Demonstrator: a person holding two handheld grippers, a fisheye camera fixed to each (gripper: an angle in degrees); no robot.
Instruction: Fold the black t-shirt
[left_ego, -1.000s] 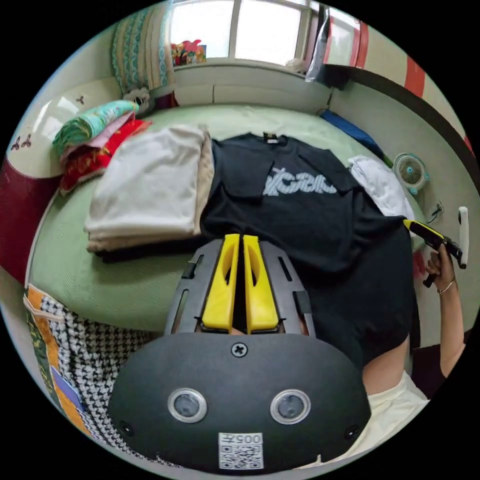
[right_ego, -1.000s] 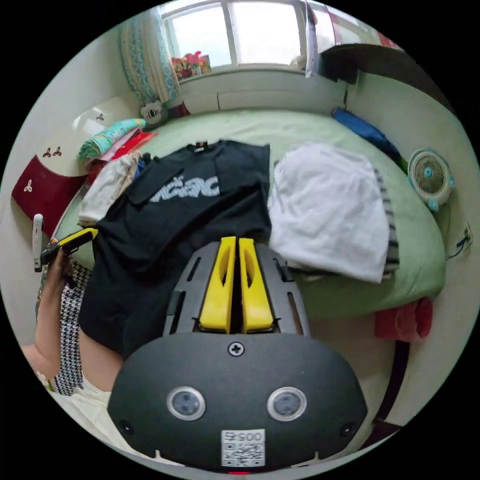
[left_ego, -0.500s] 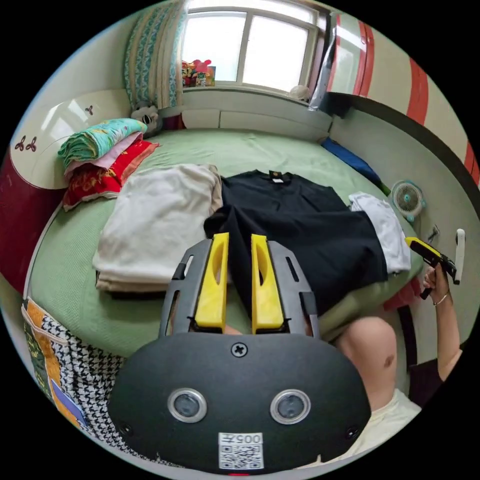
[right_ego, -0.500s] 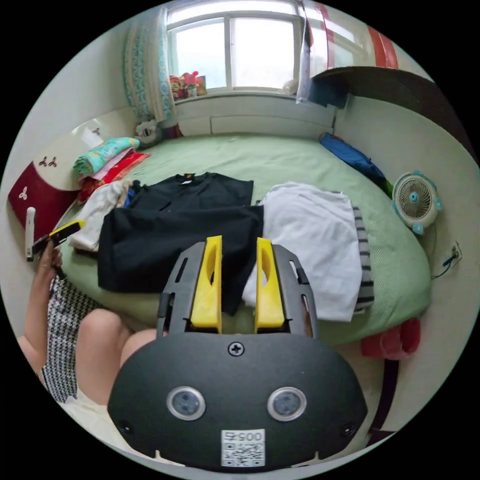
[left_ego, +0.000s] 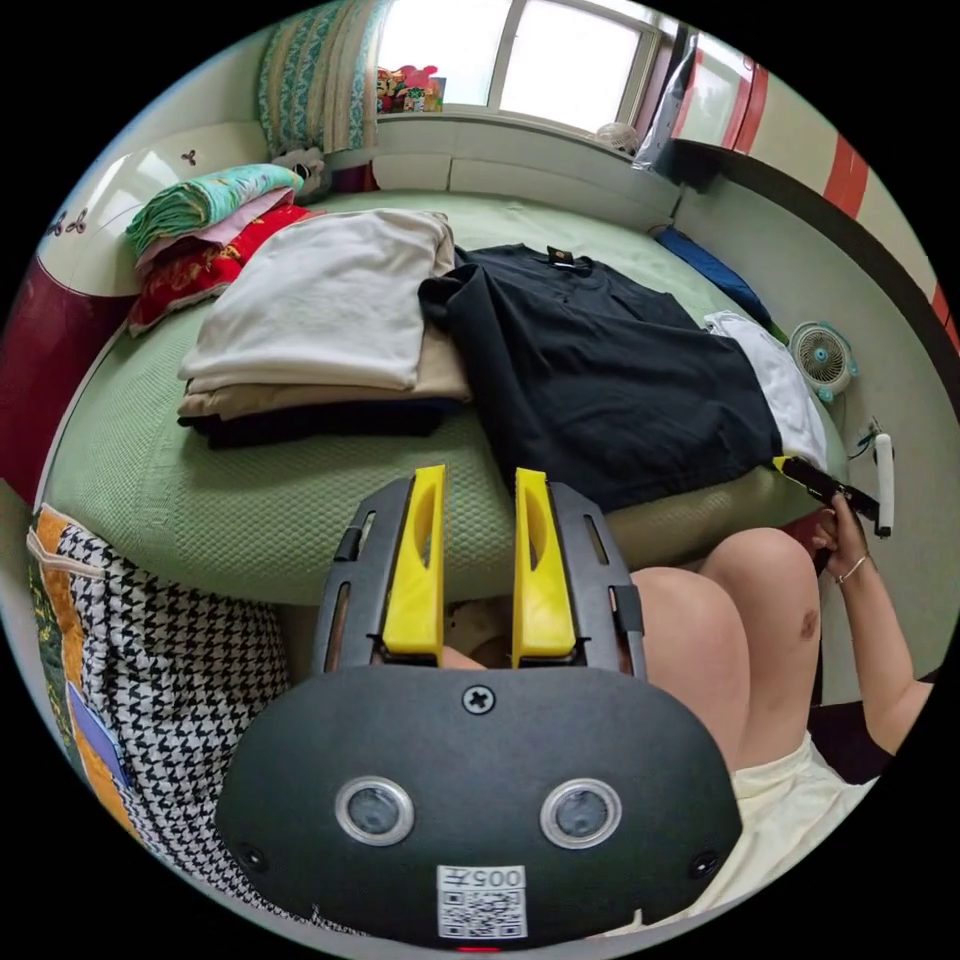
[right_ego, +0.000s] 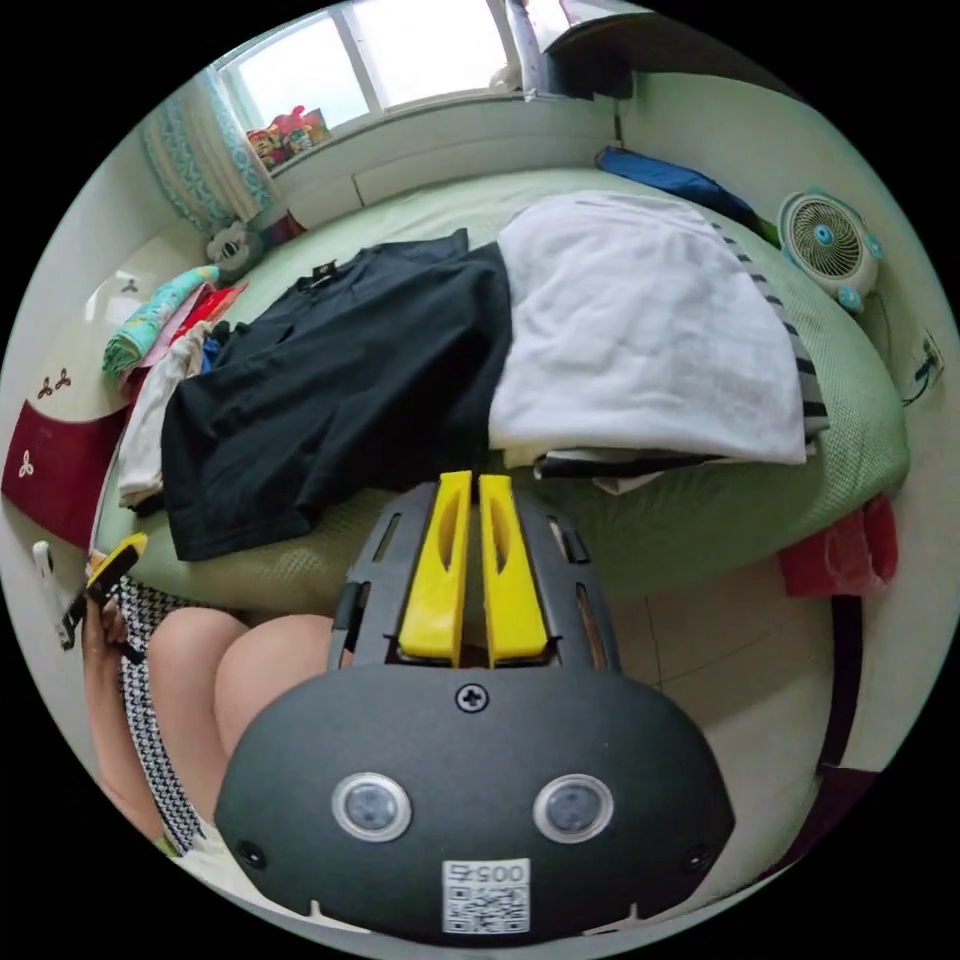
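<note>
On one green bed (left_ego: 250, 520), one black t-shirt (left_ego: 610, 370); left claw (left_ego: 480, 480) wide, right claw (right_ego: 472, 490) near-closed, empty

My left gripper (left_ego: 479, 560) jaws stand apart, nothing between them, pointed forward; it also shows at the edge of the right gripper view (right_ego: 108, 568), held in my left hand (right_ego: 100, 625). My right gripper (right_ego: 472, 575) jaws nearly touching, a thin slit between, empty. In the left gripper view my right hand (left_ego: 838, 525) grips it, forearm bent up, both bare knees (left_ego: 720, 620) below
</note>
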